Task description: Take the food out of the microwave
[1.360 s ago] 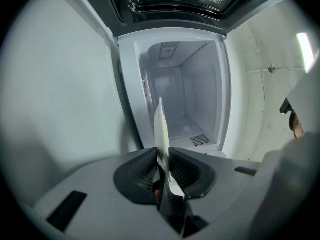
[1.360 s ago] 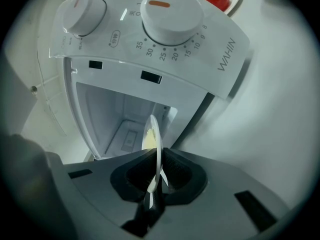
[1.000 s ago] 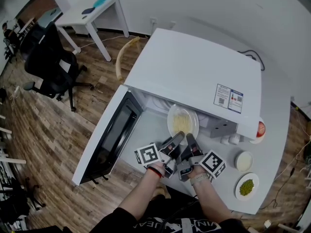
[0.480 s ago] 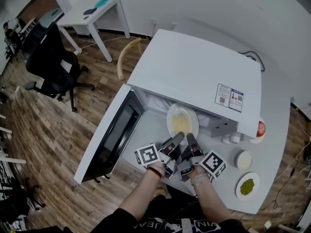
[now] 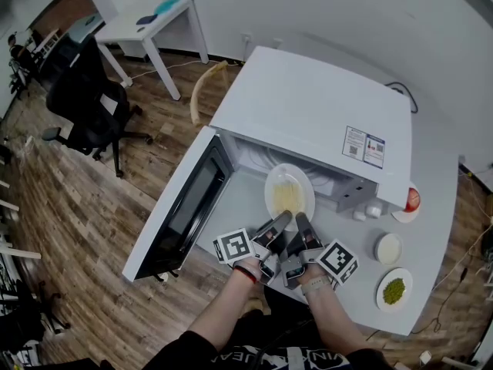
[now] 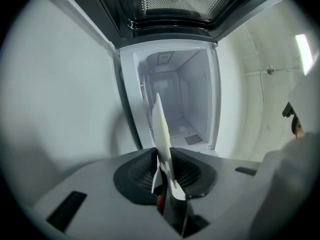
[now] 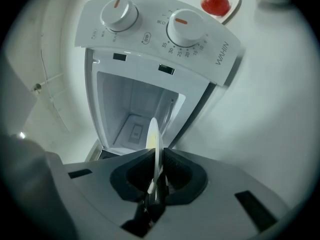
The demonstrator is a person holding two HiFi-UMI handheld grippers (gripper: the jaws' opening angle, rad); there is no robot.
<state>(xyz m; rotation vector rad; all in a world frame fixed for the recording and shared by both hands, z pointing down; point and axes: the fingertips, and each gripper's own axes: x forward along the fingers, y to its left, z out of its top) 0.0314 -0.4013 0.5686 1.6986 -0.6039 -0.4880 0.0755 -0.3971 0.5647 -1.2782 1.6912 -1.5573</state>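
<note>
The white microwave stands with its door swung open to the left. A white plate of yellow food hovers at the mouth of the cavity, mostly outside it. My left gripper and right gripper sit side by side, each shut on the plate's near rim. In the left gripper view the plate shows edge-on, pinched between the pads of the left gripper. The right gripper view shows the same plate clamped in the right gripper, with the empty cavity behind.
On the counter to the right are a small white bowl, a plate of green food and a red apple on a dish. An office chair and a white table stand on the wooden floor at left.
Both grippers have drawn the plate a little out of the cavity toward me. More of the plate now shows in front of the microwave's top edge.
</note>
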